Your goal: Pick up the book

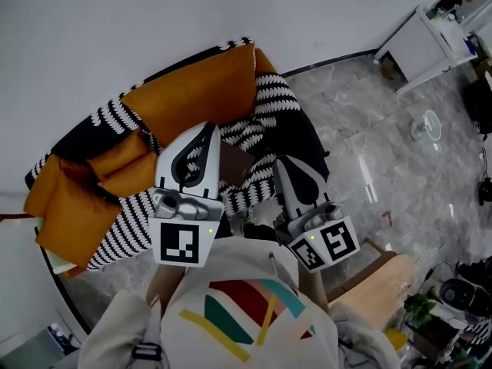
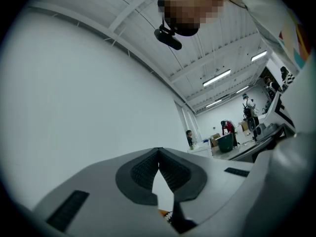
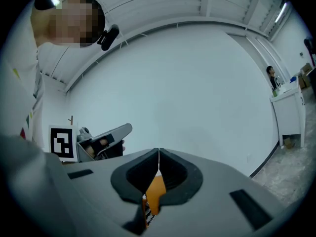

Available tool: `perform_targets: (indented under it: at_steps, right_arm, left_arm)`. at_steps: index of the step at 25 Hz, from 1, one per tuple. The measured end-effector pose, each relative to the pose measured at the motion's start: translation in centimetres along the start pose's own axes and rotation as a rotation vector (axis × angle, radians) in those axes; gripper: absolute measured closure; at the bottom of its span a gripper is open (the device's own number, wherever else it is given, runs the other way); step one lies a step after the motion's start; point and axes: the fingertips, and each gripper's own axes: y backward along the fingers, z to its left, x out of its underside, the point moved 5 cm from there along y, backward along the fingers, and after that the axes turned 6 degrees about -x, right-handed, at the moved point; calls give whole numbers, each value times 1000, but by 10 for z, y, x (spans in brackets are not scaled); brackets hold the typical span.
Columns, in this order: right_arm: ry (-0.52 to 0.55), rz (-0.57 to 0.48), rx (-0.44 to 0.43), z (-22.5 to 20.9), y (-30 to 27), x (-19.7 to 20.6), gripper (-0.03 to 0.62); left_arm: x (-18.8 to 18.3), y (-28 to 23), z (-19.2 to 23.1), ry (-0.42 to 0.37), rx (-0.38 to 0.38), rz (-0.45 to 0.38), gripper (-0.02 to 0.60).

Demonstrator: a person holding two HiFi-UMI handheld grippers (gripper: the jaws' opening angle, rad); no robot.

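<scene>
In the head view a dark brown book [image 1: 234,162] lies on the sofa's black-and-white striped cover [image 1: 265,98], between my two grippers, its left edge hidden behind the left one. My left gripper [image 1: 207,126] is held above the sofa and in its own view points at the white wall, its jaws [image 2: 159,150] closed tip to tip with nothing between them. My right gripper [image 1: 281,161] hovers just right of the book, shut and empty [image 3: 158,152]. An orange cushion [image 3: 155,191] shows through the gap below its tips.
Orange cushions [image 1: 196,87] cover the sofa's back and left side. A white table [image 1: 419,44] stands at the far right on the marble floor [image 1: 384,152]. A wooden box [image 1: 384,283] and plants [image 1: 419,307] sit near my right side.
</scene>
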Motion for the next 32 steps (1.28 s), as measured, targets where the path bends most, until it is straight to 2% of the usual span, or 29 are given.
perform_targets:
  at_steps: [3,6,7,9,12,14,16,20,23,26,28,32]
  right_arm:
    - [3,-6,21,-5,-4,-2,580]
    - [-10,18,-14,-5,-15,8,578]
    - [-12,18,-22,-6,-21,13,558]
    - [16,-9,-11,-12,-32,23,286]
    - [31,26,4,-26,-43,44,261]
    - [-39,43,-11,-44,-53,63,263]
    - [-111,50,-20,-69,-64,90,263]
    - [-251,130,-23,-132,-81,183,263]
    - [-418,168,-29,-177,-88,280,263]
    - [-606,231,-24,-207,-83,372,264]
    - [-683,286,-4,-222,-78,418,263]
    - [-712,404,3,-240,-66,474,263]
  left_arm:
    - [9,-11,-3,11,43,17,574]
    - [26,-15,0,23,83,41,574]
    - [34,-17,1,16,97,53,574]
    - [57,-22,2,3,118,93,574]
    - [93,-30,5,79,144,144,574]
    - [118,-41,13,138,150,142,574]
    - [151,-54,19,130,160,141,574]
    - [239,-73,17,138,143,148,574]
    - [319,-73,6,167,126,170,574]
    - [383,-63,-12,174,152,226,574]
    - [412,-54,-24,177,175,271,574]
    - [448,-40,-40,200,185,321,574]
